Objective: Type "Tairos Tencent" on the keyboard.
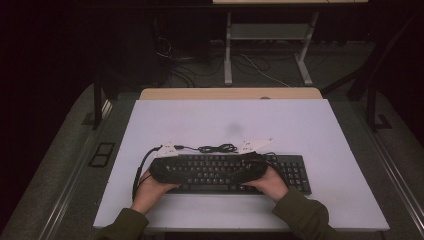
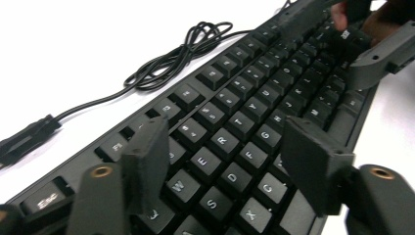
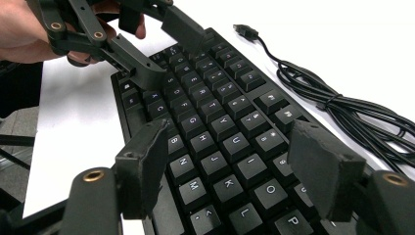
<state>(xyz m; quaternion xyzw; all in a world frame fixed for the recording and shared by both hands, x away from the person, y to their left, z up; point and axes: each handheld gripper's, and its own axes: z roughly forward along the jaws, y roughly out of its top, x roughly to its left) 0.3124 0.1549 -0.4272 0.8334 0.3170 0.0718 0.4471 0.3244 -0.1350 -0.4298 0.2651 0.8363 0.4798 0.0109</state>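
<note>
So the long black plastic keyboard [image 1: 235, 172] sits flat near the front edge of the white worktop [image 1: 310, 130], running left to right. Left tool [image 2: 225, 161] hovers over the keyboard's left end with its jaws apart, straddling the letter keys without pressing anything as far as I can see. Right tool [image 3: 235, 166] does the same over the right half of the letter keys, jaws apart too, nothing clamped. Both hands sit on the near side of the keyboard.

Just behind the keyboard, on the far side, its thin black cable [image 1: 217, 148] lies in a loose bundle on the worktop, with the plug end [image 2: 27, 137] out to the left. Nothing else sits on the sheet. Past the far edge there's a light wooden strip [image 1: 230, 93], then a dim room with the grey metal legs of another desk [image 1: 265, 50] and loose wires on the floor [image 1: 190, 70].
</note>
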